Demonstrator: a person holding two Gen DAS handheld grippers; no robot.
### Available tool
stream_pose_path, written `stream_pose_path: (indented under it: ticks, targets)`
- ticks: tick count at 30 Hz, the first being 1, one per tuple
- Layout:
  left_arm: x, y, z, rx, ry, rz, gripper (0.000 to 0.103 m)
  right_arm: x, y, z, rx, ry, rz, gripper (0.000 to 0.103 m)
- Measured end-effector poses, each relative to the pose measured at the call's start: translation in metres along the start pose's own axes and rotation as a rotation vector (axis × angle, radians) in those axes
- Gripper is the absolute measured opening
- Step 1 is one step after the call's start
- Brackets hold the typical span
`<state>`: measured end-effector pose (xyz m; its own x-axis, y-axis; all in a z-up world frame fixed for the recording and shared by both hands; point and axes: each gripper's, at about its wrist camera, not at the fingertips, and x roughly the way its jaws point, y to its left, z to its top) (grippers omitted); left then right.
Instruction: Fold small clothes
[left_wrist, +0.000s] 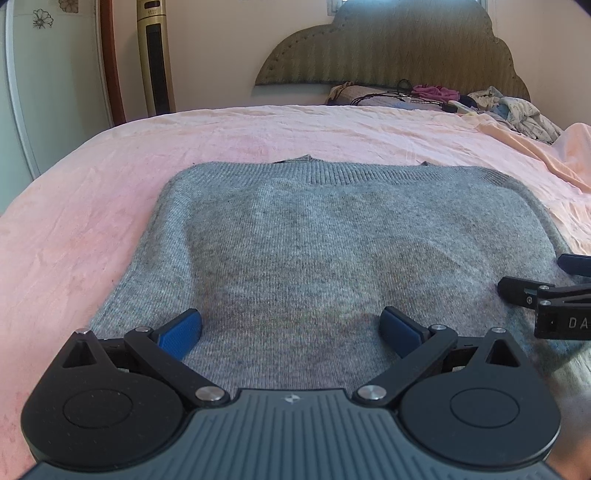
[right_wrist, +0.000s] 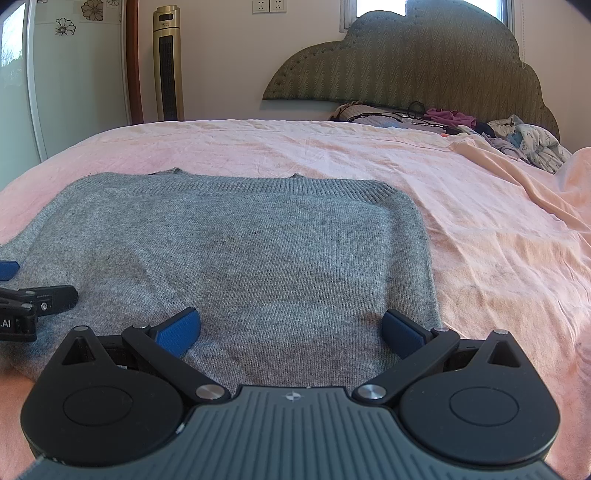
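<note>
Folding this grey sweater (left_wrist: 332, 240) well depends on both grippers taking the near edge evenly. It lies flat on the pink bed sheet (left_wrist: 92, 177), already narrowed into a rough rectangle with no sleeves showing, its ribbed band (left_wrist: 362, 173) along the far edge and a dark bit of cloth peeking out beyond it.

On the left, the left gripper (left_wrist: 291, 334) hovers low over the near left part of the sweater, jaws spread wide, blue pads well apart and nothing between them. Whether the pads touch the knit I cannot tell. The sweater's left edge (left_wrist: 147, 240) runs just outside the left pad.

On the right, the right gripper (right_wrist: 291, 334) is also wide and empty, over the near right part, its right pad close to the sweater's right edge (right_wrist: 424, 251). The two grippers sit near each other, side by side.

My judgement: the step in hand is gripping the near hem for a fold away toward the ribbed band. Each gripper should pinch every layer close to its own corner, so the stack does not slide apart. Lifting both at one height and carrying them at one pace should keep the crease straight. The knit looks soft and thick, so a shallow bite may slip.

Farther right, a pile of clothes (right_wrist: 532, 144) sits by the headboard (right_wrist: 424, 62), well apart.
</note>
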<state>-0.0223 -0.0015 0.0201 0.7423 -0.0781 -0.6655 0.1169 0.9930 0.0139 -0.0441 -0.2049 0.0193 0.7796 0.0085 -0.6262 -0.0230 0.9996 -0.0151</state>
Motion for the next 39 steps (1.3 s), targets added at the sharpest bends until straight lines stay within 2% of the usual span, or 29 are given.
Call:
stream_pose_path:
  ticks: [10, 13, 18, 23, 24, 26, 29, 33, 35, 39]
  targets:
    - [-0.016, 0.003, -0.014, -0.014, -0.005, -0.009, 0.103, -0.004, 0.000, 0.000, -0.020, 0.015, 0.009, 0.103]
    - [-0.018, 0.003, -0.015, -0.011, -0.001, -0.009, 0.103, -0.016, 0.000, -0.006, -0.008, 0.047, 0.017, 0.103]
    - [-0.034, 0.006, -0.024, -0.007, 0.004, -0.004, 0.103, -0.044, 0.002, -0.027, -0.028, 0.028, 0.026, 0.103]
    - [-0.058, 0.024, -0.040, -0.038, 0.004, -0.016, 0.103, -0.058, -0.007, -0.034, -0.004, 0.036, 0.062, 0.103]
    - [-0.062, 0.031, -0.042, -0.066, 0.010, -0.029, 0.103, -0.061, -0.009, -0.033, -0.001, 0.040, 0.072, 0.103]
    - [-0.068, 0.055, -0.046, -0.183, 0.021, -0.076, 0.103, -0.072, -0.016, -0.032, 0.027, 0.030, 0.110, 0.103]
    - [-0.068, 0.093, -0.048, -0.443, 0.018, -0.192, 0.103, -0.087, -0.032, -0.026, 0.113, 0.000, 0.186, 0.103]
    - [-0.049, 0.120, -0.045, -0.768, 0.005, -0.349, 0.103, -0.093, -0.047, -0.011, 0.217, -0.058, 0.275, 0.103]
    - [-0.038, 0.123, -0.042, -0.862, -0.008, -0.347, 0.103, -0.085, -0.046, -0.001, 0.225, -0.062, 0.283, 0.103]
    - [-0.027, 0.118, -0.033, -0.880, -0.045, -0.297, 0.103, -0.059, -0.027, 0.010, 0.156, -0.038, 0.263, 0.103]
